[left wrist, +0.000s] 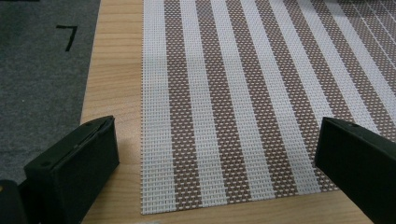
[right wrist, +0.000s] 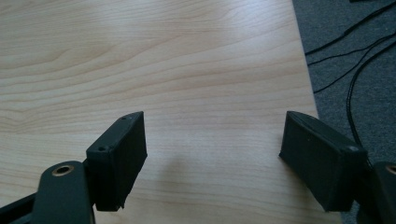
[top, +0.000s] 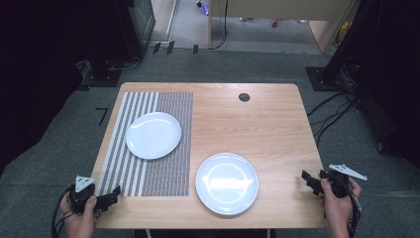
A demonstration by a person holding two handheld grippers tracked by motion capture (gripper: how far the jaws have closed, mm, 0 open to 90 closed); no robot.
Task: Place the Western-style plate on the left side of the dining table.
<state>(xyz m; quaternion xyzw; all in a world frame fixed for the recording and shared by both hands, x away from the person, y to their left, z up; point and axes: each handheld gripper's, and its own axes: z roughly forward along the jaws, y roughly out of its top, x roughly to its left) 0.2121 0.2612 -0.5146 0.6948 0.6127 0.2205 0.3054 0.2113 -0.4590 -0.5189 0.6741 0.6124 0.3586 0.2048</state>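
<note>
Two white plates are on the wooden table [top: 267, 119]. One plate [top: 153, 135] lies on a brown and white striped placemat [top: 163, 173] at the left; the other plate [top: 227, 183] sits on bare wood near the front edge. My left gripper [top: 113, 195] is held at the front left corner, open, its jaws over the placemat's [left wrist: 233, 107] near corner with nothing between them. My right gripper [top: 308, 179] is at the front right edge, open over bare wood [right wrist: 187, 70].
A small dark round grommet [top: 243, 97] is set in the table's far side. Grey carpet [top: 59, 148] surrounds the table, with black cables [top: 332, 111] on the floor at the right and dark equipment stands at the back.
</note>
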